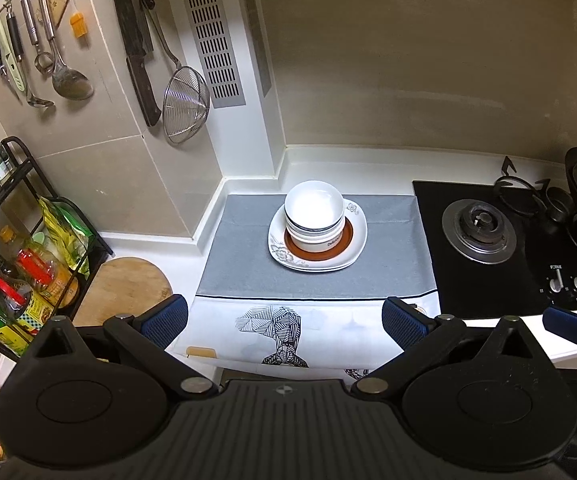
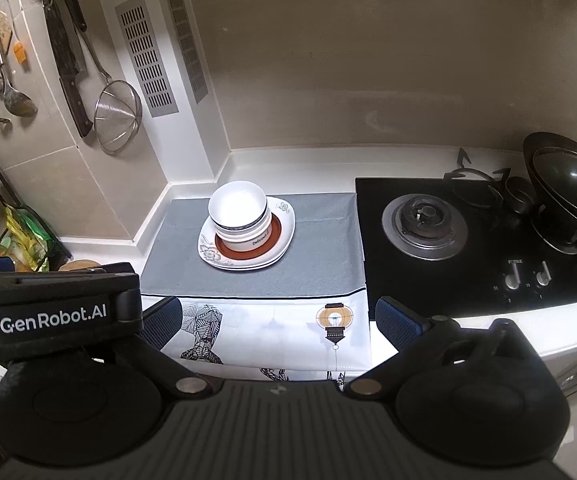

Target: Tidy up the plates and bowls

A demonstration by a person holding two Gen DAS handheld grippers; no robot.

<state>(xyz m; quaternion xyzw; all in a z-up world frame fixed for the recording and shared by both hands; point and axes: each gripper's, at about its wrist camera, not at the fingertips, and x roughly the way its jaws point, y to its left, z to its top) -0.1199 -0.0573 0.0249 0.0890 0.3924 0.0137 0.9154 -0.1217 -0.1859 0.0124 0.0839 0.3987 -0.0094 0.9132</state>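
A stack of white bowls [image 1: 314,210] sits on a brown-rimmed plate [image 1: 347,237], which lies on white flowered plates [image 1: 358,232] on a grey mat. The stack also shows in the right wrist view [image 2: 238,210], on the same plates [image 2: 284,224]. My left gripper [image 1: 286,322] is open and empty, held back from the stack near the counter's front edge. My right gripper [image 2: 278,320] is open and empty, also back from the stack. The left gripper's body [image 2: 52,312] shows at the left of the right wrist view.
A gas hob [image 1: 478,230] with a black wok [image 2: 568,184] stands to the right. Utensils, a knife and a strainer [image 1: 186,100] hang on the left wall. A black rack of bottles [image 1: 12,280] and a wooden board [image 1: 128,286] stand left. A patterned cloth [image 1: 280,332] hangs over the counter front.
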